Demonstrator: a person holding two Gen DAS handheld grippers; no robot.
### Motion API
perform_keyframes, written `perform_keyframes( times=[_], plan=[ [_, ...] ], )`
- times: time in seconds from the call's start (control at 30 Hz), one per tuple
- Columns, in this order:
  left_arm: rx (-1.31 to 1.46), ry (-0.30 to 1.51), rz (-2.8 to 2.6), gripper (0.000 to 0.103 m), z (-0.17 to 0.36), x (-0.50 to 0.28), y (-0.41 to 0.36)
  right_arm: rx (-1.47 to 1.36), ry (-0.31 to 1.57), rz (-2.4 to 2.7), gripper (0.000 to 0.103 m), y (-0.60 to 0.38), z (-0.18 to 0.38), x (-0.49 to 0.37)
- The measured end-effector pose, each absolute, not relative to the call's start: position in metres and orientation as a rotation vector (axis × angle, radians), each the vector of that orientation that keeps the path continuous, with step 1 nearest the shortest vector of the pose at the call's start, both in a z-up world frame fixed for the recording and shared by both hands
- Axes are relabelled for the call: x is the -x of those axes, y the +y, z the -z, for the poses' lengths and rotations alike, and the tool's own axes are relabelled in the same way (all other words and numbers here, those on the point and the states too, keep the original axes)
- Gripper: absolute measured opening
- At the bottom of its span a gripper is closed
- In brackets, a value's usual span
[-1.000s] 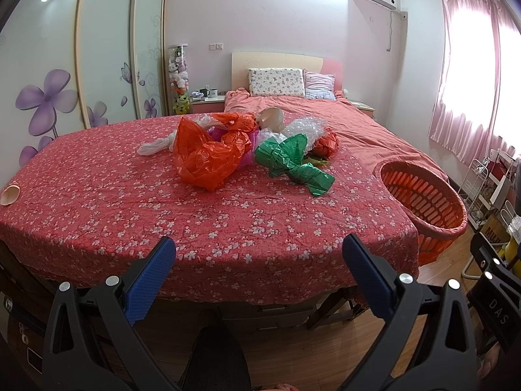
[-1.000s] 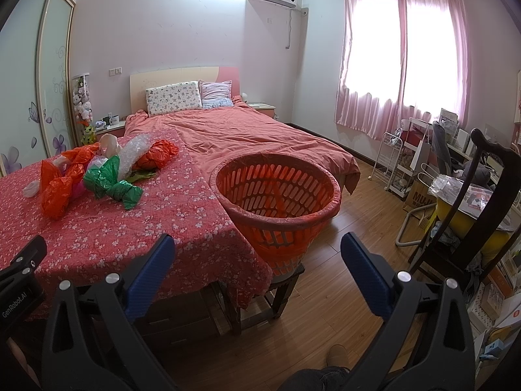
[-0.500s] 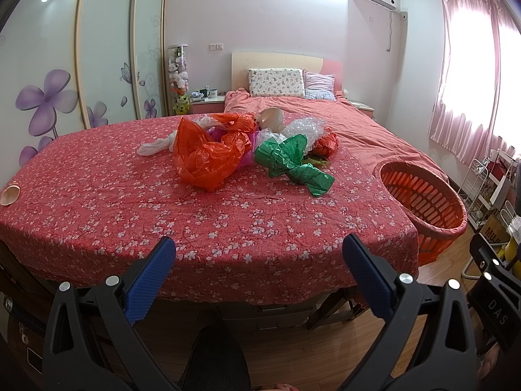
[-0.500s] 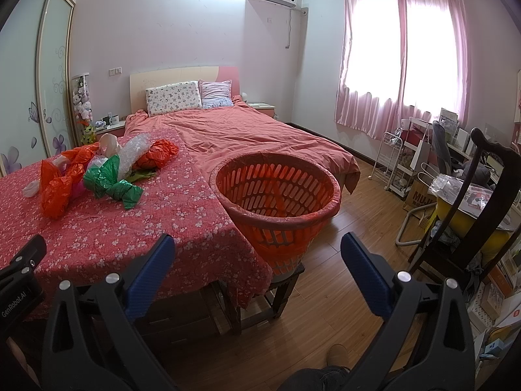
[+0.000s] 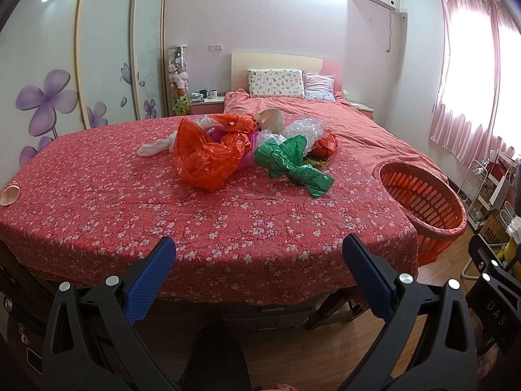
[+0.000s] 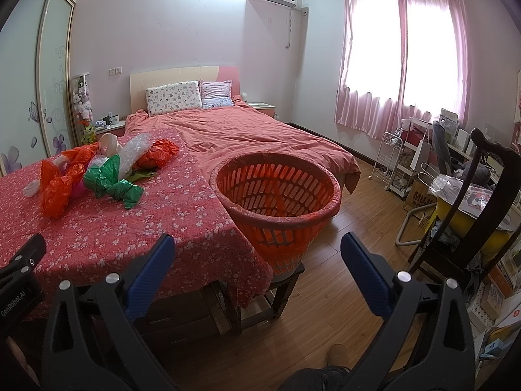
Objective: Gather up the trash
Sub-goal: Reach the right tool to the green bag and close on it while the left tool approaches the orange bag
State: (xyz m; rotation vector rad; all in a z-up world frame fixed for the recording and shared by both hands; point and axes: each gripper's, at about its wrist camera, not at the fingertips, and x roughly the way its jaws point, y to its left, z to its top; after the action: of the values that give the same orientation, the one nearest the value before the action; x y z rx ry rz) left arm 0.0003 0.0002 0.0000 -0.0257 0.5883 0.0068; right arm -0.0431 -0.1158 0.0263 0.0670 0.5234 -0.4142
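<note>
Progress: nothing collected yet, judging by the orange basket [image 6: 276, 192], which looks empty inside.
Trash: whole pile sits on the table [image 5: 130, 202] toward its far edge, near the middle; orange bag [image 5: 208, 156], green bag [image 5: 293, 163], bubble wrap [image 5: 304, 128], small red bag [image 5: 327, 145], white bag [image 5: 153, 146], beige bag [image 5: 270, 119] behind.
Stray: paper cup [image 5: 9, 194] alone at the table's left edge, well apart from the pile.
Basket: on a stool just beside the table's right edge.
Left gripper [image 5: 259, 270]: jaws wide, holding nothing, short of the table's near edge.
Right gripper [image 6: 257, 268]: jaws wide, holding nothing, facing the basket.
Left to do: every piece, cup too.
</note>
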Motion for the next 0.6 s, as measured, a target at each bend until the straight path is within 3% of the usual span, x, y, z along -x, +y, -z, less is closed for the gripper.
perform_keyframes(
  times=[0.6],
  plan=[
    [0.038,0.595,-0.010,0.101,-0.002,-0.015,0.001,-0.066,0.512,0.404,0.099,-0.115,-0.031,0.031]
  ],
)
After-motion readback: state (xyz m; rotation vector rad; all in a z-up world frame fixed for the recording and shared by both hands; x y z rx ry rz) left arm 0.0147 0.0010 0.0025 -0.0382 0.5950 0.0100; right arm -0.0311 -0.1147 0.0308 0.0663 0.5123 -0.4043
